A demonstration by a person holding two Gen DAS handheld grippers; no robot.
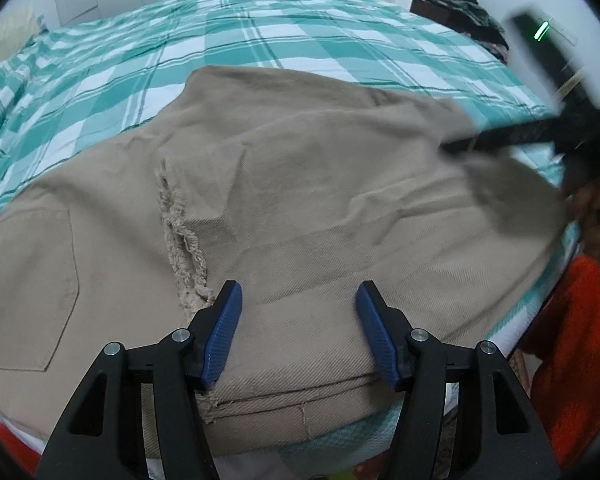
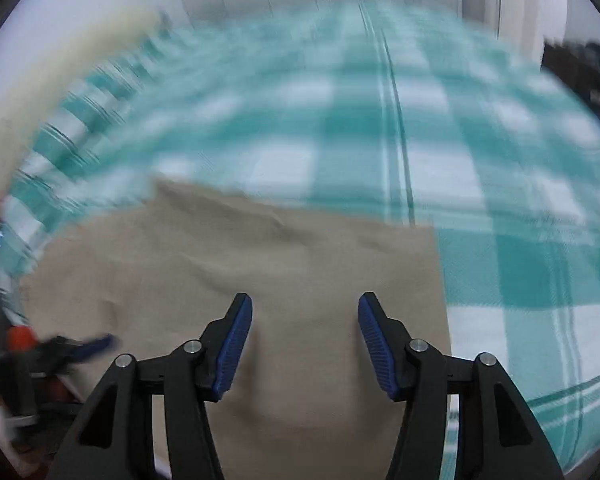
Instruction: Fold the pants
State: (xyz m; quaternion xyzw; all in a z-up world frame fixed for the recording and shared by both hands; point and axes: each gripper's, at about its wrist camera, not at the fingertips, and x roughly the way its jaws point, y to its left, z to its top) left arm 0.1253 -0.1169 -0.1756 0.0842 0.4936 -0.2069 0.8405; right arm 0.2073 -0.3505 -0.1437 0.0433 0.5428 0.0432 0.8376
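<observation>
The beige pants are laid flat on a bed covered by a teal-and-white checked sheet, near the bed's front edge. In the left wrist view they are seen folded over on themselves: a frayed raw hem runs down toward 7 o'clock from the middle, a stitched back pocket lies at 9 o'clock, and layered seamed edges are stacked at 6 o'clock just above the sheet's border.

The left gripper is held above the fabric with its jaws roughly half open; the blue ribbed pads are set apart, cloth is seen in the gap beneath them, and nothing is clamped. Whether the tips rest on the cloth cannot be told.

In the right wrist view, much blurred, the pants fill the lower middle, their straight right edge falling toward 5 o'clock against the sheet. The right gripper is likewise held over the cloth with jaws about half open and nothing pinched between the pads.

At 3 o'clock in the left view the right gripper appears blurred over the pants' far corner, beside an orange sleeve. A dark heap of clothes lies at 1 o'clock beyond the bed.
</observation>
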